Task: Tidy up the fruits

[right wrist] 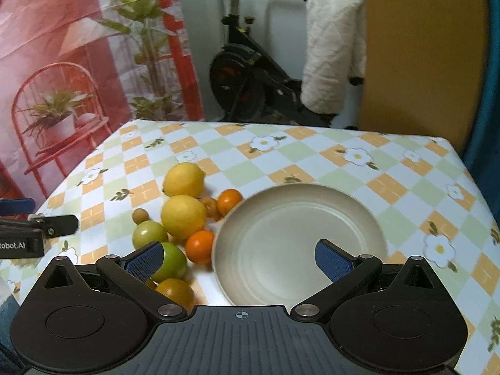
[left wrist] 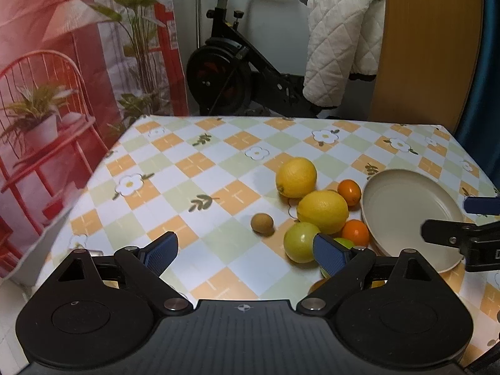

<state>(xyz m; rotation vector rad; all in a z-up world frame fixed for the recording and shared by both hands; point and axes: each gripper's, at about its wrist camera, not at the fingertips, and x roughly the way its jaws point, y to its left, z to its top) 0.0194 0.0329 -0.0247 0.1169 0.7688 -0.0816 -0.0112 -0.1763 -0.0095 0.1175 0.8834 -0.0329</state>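
Note:
Several fruits lie in a cluster on the checked tablecloth: two lemons (left wrist: 296, 177) (left wrist: 322, 207), two small oranges (left wrist: 349, 191) (left wrist: 355, 232), a green apple (left wrist: 300, 242) and a small brown fruit (left wrist: 262, 223). An empty cream plate (left wrist: 406, 212) sits right of them; it also shows in the right wrist view (right wrist: 300, 247). My left gripper (left wrist: 247, 251) is open and empty, hovering near the cluster's front left. My right gripper (right wrist: 240, 259) is open and empty above the plate's near rim. A second green fruit (right wrist: 171, 262) and a dark orange (right wrist: 175, 292) lie by its left finger.
The table (right wrist: 312, 156) ends at the back, where an exercise bike (left wrist: 237, 62) and a white quilted blanket (left wrist: 340, 47) stand. A red printed backdrop (left wrist: 47, 78) hangs on the left. A yellow board (right wrist: 422, 47) stands at the back right.

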